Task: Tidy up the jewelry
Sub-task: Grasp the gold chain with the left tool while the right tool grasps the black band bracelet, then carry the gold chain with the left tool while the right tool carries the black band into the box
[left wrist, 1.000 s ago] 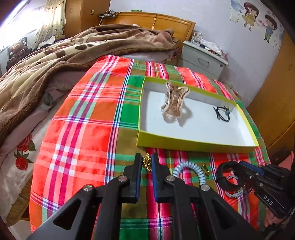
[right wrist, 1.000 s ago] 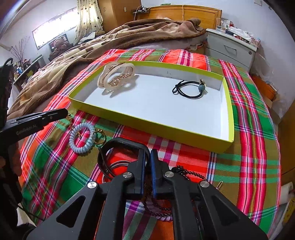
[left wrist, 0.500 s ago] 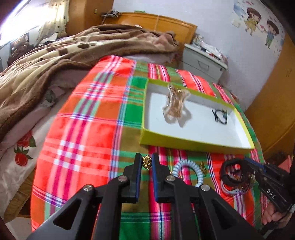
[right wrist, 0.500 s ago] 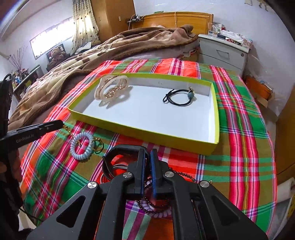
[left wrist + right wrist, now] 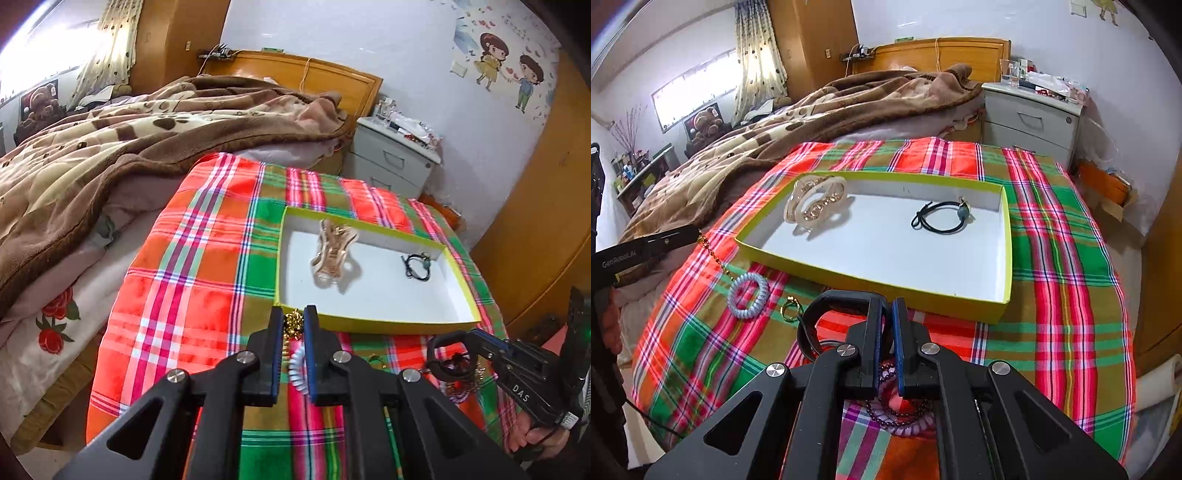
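A yellow-green tray [image 5: 373, 325] [image 5: 879, 286] with a white floor lies on the plaid cloth. In it are a clear hair claw [image 5: 332, 254] [image 5: 816, 208] and a black hair tie [image 5: 417, 264] [image 5: 942, 216]. My left gripper [image 5: 293, 325] [image 5: 698, 232] is shut on a gold chain [image 5: 293, 323] [image 5: 714, 254], lifted; the chain hangs down to the cloth by a pale blue coil hair tie [image 5: 748, 291] [image 5: 297, 373]. My right gripper [image 5: 888, 310] [image 5: 469, 336] is shut on a black bangle [image 5: 831, 306] [image 5: 443, 354], raised above the cloth. Dark bead bracelets [image 5: 897, 413] lie under it.
A gold ring [image 5: 790, 308] lies beside the coil tie. A bed with a brown blanket [image 5: 110, 147] is to the left and behind. A grey nightstand [image 5: 1030, 114] stands at the back right. The cloth's edge drops off on the right.
Both grippers have risen and pulled back from the cloth, each lifting its item. The gold chain now hangs stretched from my left gripper, and the black bangle is up off the cloth.
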The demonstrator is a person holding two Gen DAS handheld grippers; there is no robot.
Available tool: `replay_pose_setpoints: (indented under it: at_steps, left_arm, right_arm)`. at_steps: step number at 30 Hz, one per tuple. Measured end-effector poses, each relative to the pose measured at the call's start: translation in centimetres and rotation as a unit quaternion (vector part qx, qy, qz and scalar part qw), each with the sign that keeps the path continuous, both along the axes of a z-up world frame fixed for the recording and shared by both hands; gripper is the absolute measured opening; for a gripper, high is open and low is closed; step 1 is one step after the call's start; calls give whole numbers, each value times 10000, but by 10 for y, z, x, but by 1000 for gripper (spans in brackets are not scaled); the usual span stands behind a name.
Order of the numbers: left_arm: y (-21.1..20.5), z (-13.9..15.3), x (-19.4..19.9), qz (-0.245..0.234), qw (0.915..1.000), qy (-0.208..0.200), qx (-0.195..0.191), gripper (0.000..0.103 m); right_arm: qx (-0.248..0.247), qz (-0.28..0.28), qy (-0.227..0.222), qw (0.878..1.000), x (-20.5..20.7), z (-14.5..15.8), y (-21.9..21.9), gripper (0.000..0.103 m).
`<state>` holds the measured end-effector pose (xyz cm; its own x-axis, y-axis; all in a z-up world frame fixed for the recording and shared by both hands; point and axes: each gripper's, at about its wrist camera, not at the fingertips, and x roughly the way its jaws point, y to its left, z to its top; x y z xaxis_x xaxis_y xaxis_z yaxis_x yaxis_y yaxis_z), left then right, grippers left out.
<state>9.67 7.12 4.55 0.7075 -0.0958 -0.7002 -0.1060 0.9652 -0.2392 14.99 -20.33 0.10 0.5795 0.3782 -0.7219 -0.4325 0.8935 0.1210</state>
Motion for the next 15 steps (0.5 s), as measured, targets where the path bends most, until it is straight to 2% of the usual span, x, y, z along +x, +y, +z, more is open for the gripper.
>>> replay_pose_setpoints:
  at_steps: [15]
  left_arm:
    - [-16, 26, 15, -503, 9984, -204, -134, 11]
  right_arm:
    - [120, -179, -249, 9995, 8, 28, -9, 6]
